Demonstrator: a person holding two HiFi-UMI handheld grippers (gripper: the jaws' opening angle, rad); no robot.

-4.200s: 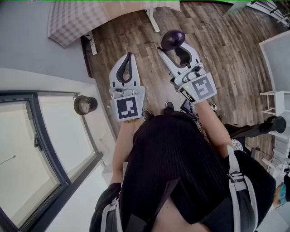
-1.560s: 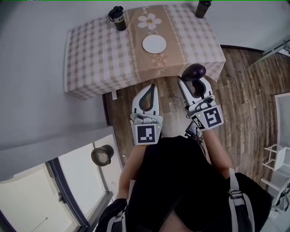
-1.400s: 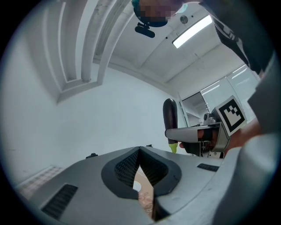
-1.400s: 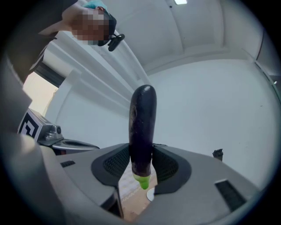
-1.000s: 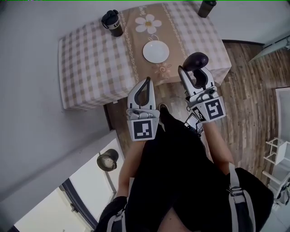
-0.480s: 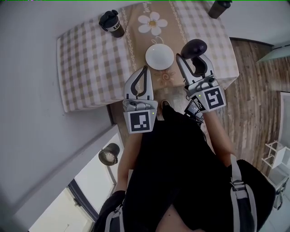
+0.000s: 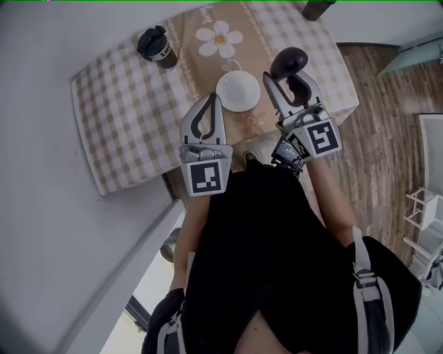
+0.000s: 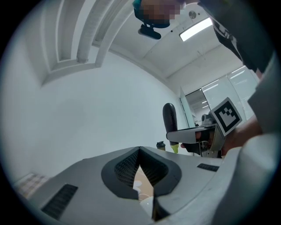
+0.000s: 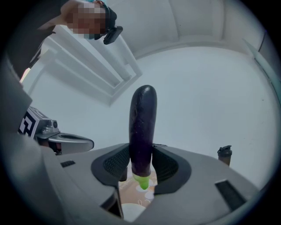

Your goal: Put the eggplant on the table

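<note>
The dark purple eggplant [image 7: 288, 61] stands upright between the jaws of my right gripper [image 7: 288, 75], green stem end down, with the gripper shut on it. In the right gripper view the eggplant [image 9: 142, 127] rises out of the gripper [image 9: 141, 165] against the pale wall. It hangs over the near right part of the checked table [image 7: 124, 110], just right of a white plate [image 7: 237, 91]. My left gripper [image 7: 215, 98] is shut and holds nothing, its tip at the plate's near left edge. In its own view the left gripper [image 8: 140, 151] shows its tips meeting.
A black lidded cup [image 7: 156, 45] stands at the table's far left and a dark bottle [image 7: 317, 8] at its far right corner. A tan runner with a flower print [image 7: 216, 39] crosses the middle. Wooden floor [image 7: 387, 124] lies to the right, with a white shelf [image 7: 429, 207] beyond it.
Both grippers have moved forward from the table's front edge to above the cloth beside the plate. The eggplant stays in the right gripper and the left stays shut.
</note>
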